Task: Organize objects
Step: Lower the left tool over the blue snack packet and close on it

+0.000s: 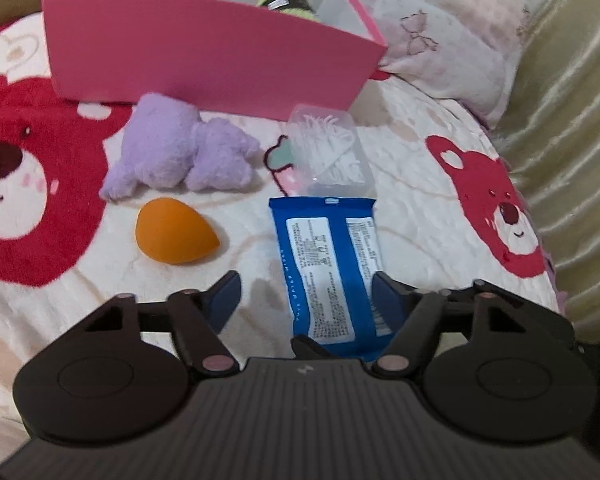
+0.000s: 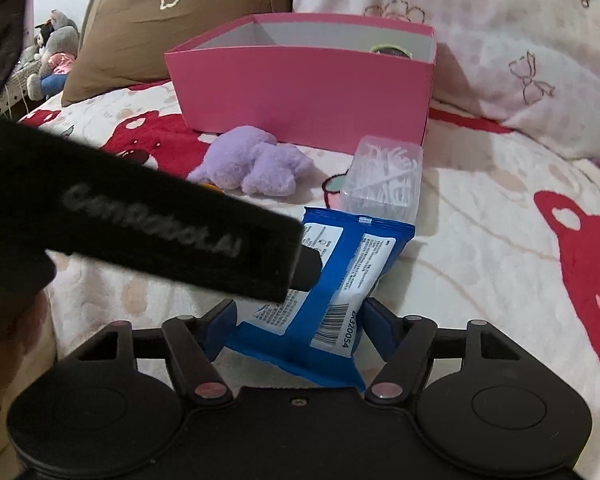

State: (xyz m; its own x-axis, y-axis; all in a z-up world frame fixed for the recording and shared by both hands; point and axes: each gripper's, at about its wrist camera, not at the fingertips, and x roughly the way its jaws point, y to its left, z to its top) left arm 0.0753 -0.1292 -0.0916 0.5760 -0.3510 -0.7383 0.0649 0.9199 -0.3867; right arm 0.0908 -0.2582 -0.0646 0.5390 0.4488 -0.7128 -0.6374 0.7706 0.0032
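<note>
A blue packet (image 1: 332, 268) lies on the bear-print blanket, label side up. My left gripper (image 1: 306, 294) is open, its right finger beside the packet's lower right edge. My right gripper (image 2: 298, 316) is open with the blue packet (image 2: 340, 280) between its fingers, near end lifted. An orange sponge (image 1: 174, 230), a purple plush toy (image 1: 180, 148) (image 2: 256, 162) and a clear box of white picks (image 1: 332, 152) (image 2: 384, 176) lie in front of the pink box (image 1: 204, 52) (image 2: 304, 84), which holds a green-rimmed item (image 1: 286, 0).
The left gripper's black body (image 2: 148, 232) crosses the right wrist view from the left and covers the sponge. A brown pillow (image 2: 172, 20) and a pale printed pillow (image 2: 500, 40) lie behind the box. A shiny curtain (image 1: 572, 120) hangs on the right.
</note>
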